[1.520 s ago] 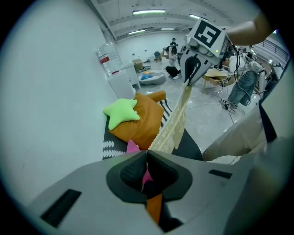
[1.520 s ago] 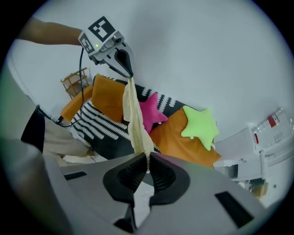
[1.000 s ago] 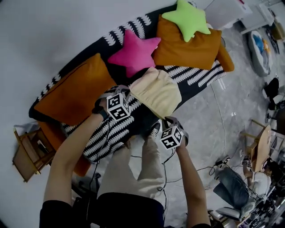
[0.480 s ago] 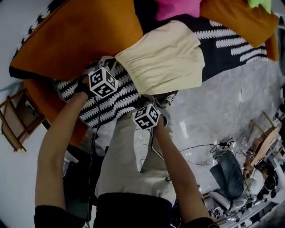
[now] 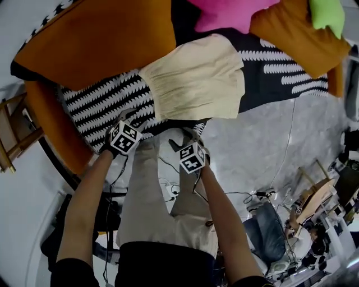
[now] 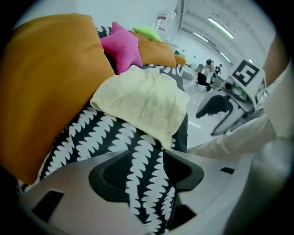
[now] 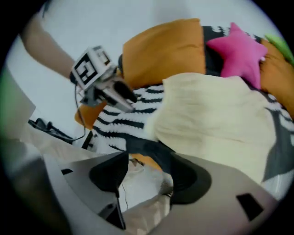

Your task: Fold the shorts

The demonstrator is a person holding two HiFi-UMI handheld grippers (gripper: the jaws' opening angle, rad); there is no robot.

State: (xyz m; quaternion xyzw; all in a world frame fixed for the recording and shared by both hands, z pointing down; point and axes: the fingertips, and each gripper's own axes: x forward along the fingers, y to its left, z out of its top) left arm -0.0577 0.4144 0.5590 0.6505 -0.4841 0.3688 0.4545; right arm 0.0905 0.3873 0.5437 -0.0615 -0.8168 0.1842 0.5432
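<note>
Between just-opened left tool (image 6: 144, 161) jaws: cover (image 6: 94, 137); hidden overhead.

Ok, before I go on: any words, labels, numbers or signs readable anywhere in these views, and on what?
No readable text in any view.
Marker cubes: black-and-white square patterns only, no letters or numbers.
Shorts: plain, no label showing.
Red patch on a clear bottle-like thing behind the cushions: too small and blurred to read.

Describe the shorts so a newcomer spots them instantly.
Find the black-and-white patterned sofa. Near its front edge, beside the big orange cushion and pink star cushion, lie the shorts. They are the only pale yellow, flat cloth there.
</note>
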